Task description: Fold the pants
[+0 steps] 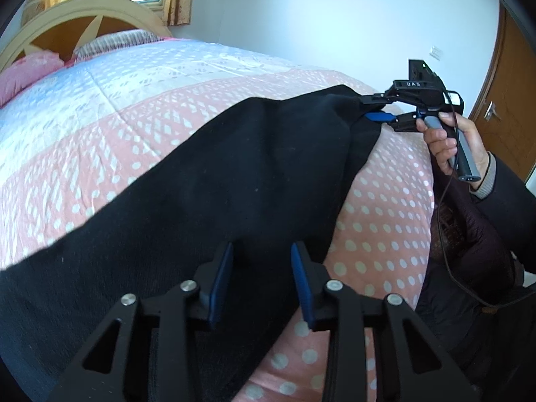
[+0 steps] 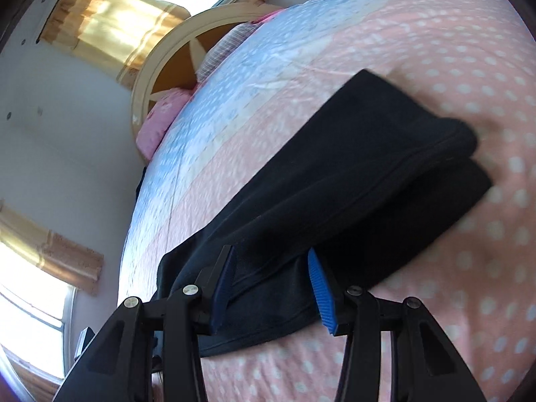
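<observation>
Black pants [image 1: 207, 181] lie folded lengthwise on the pink dotted bedspread [image 1: 134, 107]. My left gripper [image 1: 263, 251] is open, its blue pads straddling the near end of the pants. In the left wrist view the right gripper [image 1: 372, 109] sits at the far end of the pants, jaws parted around the cloth edge. In the right wrist view the right gripper [image 2: 271, 258] is open with the pants [image 2: 351, 167] between its pads; the two leg hems lie stacked at the far end.
A cream headboard [image 1: 83, 16] and pink pillows [image 1: 30, 70] are at the bed's far end. A wooden door [image 1: 502, 100] stands at the right. The person's hand [image 1: 449, 144] and dark sleeve are beside the bed edge. Curtained windows [image 2: 110, 23] are behind.
</observation>
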`<state>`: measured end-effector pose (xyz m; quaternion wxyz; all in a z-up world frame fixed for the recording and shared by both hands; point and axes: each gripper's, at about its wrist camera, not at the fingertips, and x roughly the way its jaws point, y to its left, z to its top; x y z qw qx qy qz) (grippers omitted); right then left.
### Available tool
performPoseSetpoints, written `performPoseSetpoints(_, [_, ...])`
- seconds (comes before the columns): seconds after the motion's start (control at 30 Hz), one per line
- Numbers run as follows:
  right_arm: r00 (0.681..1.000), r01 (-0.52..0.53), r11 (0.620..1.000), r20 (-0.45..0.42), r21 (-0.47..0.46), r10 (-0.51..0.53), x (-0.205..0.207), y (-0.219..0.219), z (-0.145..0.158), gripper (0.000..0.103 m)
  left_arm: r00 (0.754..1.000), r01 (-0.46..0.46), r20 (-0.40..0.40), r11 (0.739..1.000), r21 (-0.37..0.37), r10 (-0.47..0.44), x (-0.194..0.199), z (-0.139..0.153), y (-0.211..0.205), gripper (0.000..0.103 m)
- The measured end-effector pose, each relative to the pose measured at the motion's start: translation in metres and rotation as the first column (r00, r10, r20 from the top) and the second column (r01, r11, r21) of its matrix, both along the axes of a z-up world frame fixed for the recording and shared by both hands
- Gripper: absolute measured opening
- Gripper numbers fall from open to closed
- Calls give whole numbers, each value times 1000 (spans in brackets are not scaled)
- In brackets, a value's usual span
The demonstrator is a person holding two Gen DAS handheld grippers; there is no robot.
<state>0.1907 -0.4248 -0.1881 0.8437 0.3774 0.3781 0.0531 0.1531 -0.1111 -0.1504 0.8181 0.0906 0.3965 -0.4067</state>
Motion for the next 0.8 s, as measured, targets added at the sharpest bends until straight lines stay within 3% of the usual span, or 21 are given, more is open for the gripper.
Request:
performPoseSetpoints(0.07, [1000, -21, 1000, 10, -9, 21, 2, 8, 0, 46, 999, 9, 37, 1000, 26, -10, -1, 2, -6, 37])
performPoseSetpoints(0.13, [999, -28, 998, 22, -58, 30, 2, 15, 5, 21, 998, 30, 47, 999, 31, -31, -2, 2, -10, 37])
performPoseSetpoints(0.2, [999, -22, 995, 36, -94, 25, -1, 19, 11, 8, 997, 40, 63, 998, 48, -43, -3, 1, -13, 37])
performPoseSetpoints(0.5, [989, 32, 989, 148, -146, -10, -31, 23, 56, 4, 999, 7, -49, 998, -55, -10, 19, -5, 5, 38])
performPoseSetpoints(0.8, [998, 56, 987, 20, -150, -53, -35, 11, 10, 4, 992, -6, -126, 990, -140, -12, 31, -8, 18, 38])
